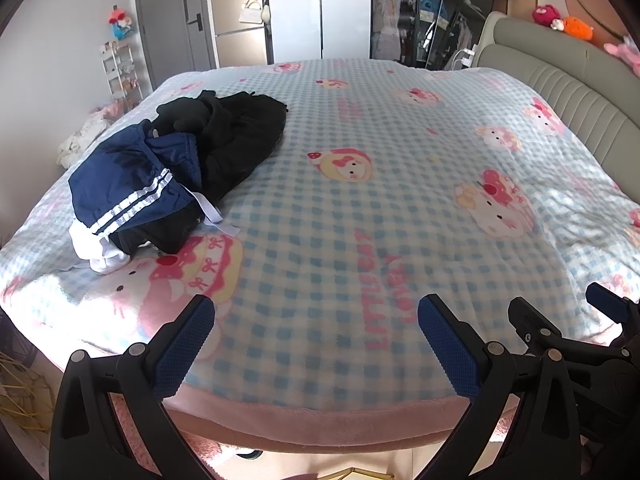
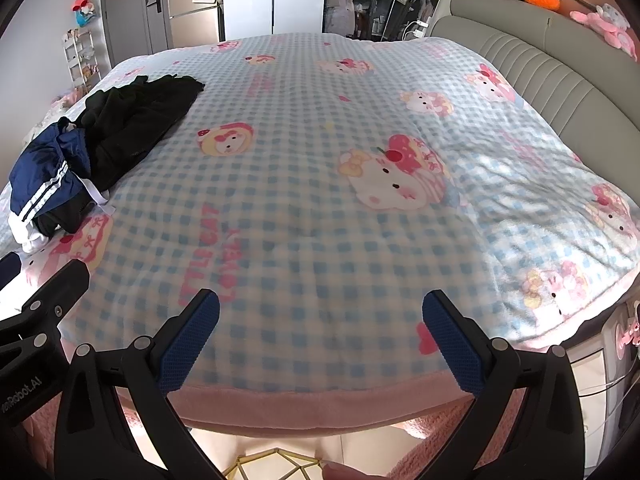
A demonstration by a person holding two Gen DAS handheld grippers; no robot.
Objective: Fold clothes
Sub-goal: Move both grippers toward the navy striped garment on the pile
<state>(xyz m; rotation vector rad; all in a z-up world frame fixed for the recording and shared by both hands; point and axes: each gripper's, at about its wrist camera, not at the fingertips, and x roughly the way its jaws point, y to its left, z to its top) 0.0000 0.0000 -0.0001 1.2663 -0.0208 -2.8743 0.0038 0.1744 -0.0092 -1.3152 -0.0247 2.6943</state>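
While I am hovering over the near edge of the bed (image 1: 360, 412), both my tools are pointing down and forward across it, and I am listing what is lying before them.

Left gripper (image 1: 316, 344): its jaws are standing wide apart, blue pads facing each other, with nothing between them; they are hanging above the pink border of the blanket (image 1: 360, 200).

Right gripper (image 2: 320, 340): its jaws are likewise gaping wide and gripping nothing, just beside the left one, whose black frame is showing at the left rim of the right wrist view.

Clothes pile (image 1: 172, 168): it is sitting unfolded on the far left part of the bed, well apart from both pairs of jaws. A navy garment with white stripes (image 1: 124, 184) is lying nearest to me, a white garment (image 1: 106, 256) is poking out from under its near edge, and a black garment (image 1: 232, 132) is spreading behind it, all touching.

Blanket: blue-and-white check with cartoon cat prints, covering the whole bed.

Headboard (image 1: 560, 92): grey, padded, running along the right side, with plush toys (image 1: 568, 20) sitting above it.

Grey door (image 1: 168, 20) and white wardrobe (image 1: 316, 4): standing beyond the far end of the bed.
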